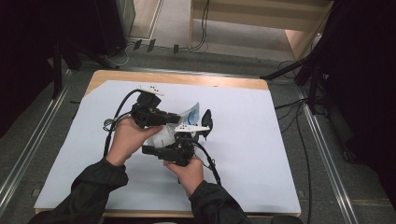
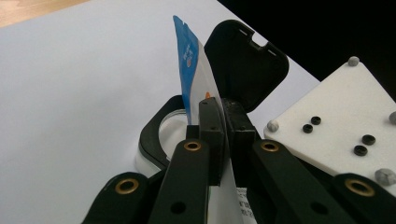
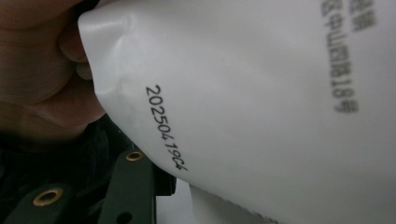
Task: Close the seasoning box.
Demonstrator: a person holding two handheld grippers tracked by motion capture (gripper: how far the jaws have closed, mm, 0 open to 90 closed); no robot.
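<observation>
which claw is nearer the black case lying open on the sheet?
Left. The left claw, clamped on the white-and-blue plastic pouch, sits right at the black hinged case; the right claw holds the pouch's body farther back.

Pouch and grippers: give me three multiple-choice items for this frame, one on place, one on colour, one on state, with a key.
1. Where is the pouch?
A. Flat at the table's far edge
B. Held up between the two grippers near the table's middle
C. On the floor

2. What colour is the pouch's top edge?
A. Blue
B. Red
C. Green

3. How do the left gripper jaws stand?
A. Wide open, nothing between them
B. Open above the pouch
C. Shut on the pouch's edge

Key: B, the high view shows the pouch raised between both grippers over the white sheet; A, the left gripper view shows a blue strip at its top; C, there the jaws pinch the thin edge.
</observation>
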